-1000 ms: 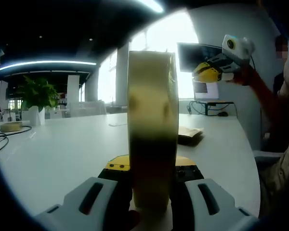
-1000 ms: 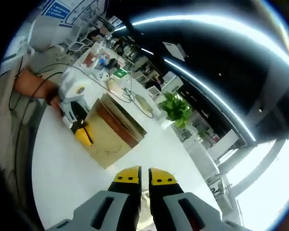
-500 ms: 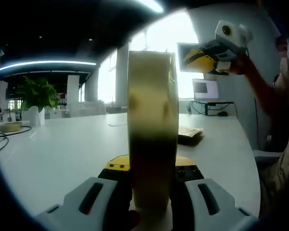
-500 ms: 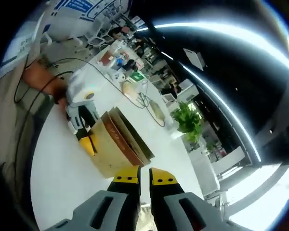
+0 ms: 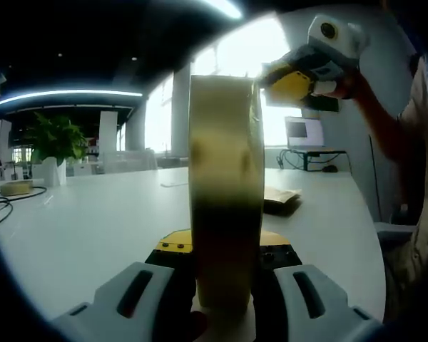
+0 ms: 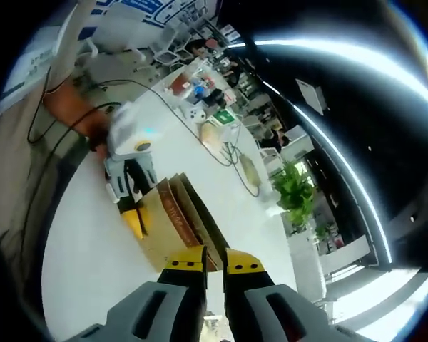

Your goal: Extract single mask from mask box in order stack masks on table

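Note:
The tan cardboard mask box [image 5: 225, 192] stands edge-on between the jaws of my left gripper [image 5: 225, 246], which is shut on it just above the white table [image 5: 93, 228]. My right gripper [image 5: 294, 80], held by a hand, hovers beside the box's upper right corner with its yellow-tipped jaws together. In the right gripper view, the right gripper [image 6: 214, 262] looks down on the box [image 6: 172, 226] from just above; its jaws stand nearly closed with nothing visible between them. There the left gripper [image 6: 133, 187] clamps the box's far side. No mask shows.
A potted plant [image 5: 53, 139], a tape roll [image 5: 14, 187] and a cable [image 5: 7, 203] sit at the table's far left. A brown paper packet [image 5: 279, 197] lies behind the box, with a monitor [image 5: 303, 132] beyond. Clutter [image 6: 200, 100] covers the far table.
The right gripper has risen and swung in toward the box's top edge. The right gripper view now sits closer over the box. The left gripper and box have held still.

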Action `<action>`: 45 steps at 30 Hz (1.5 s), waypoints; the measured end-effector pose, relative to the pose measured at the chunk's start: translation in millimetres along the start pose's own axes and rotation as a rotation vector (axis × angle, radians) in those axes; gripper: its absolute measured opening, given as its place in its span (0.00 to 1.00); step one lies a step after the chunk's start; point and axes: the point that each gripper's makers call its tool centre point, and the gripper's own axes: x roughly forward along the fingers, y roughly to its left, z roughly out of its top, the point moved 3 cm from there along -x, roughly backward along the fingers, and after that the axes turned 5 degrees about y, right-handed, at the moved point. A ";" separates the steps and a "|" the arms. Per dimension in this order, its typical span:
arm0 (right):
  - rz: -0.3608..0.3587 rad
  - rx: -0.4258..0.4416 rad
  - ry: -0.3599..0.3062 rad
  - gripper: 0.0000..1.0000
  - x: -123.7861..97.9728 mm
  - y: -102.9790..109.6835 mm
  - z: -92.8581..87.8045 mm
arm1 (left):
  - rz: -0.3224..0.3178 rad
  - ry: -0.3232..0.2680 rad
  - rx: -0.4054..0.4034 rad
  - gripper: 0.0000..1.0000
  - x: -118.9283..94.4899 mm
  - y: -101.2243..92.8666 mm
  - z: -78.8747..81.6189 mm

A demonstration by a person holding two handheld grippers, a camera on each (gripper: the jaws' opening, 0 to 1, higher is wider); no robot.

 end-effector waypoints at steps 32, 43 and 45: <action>0.166 -0.140 0.048 0.01 24.3 11.5 12.8 | -0.008 -0.001 0.000 0.20 -0.3 -1.2 0.9; 0.197 -0.121 0.046 0.00 23.1 12.5 12.5 | -0.006 -0.001 0.001 0.20 -0.2 -1.6 1.0; 0.211 -0.115 0.050 0.00 23.6 13.7 12.0 | -0.006 -0.001 0.000 0.20 -0.1 -0.6 0.7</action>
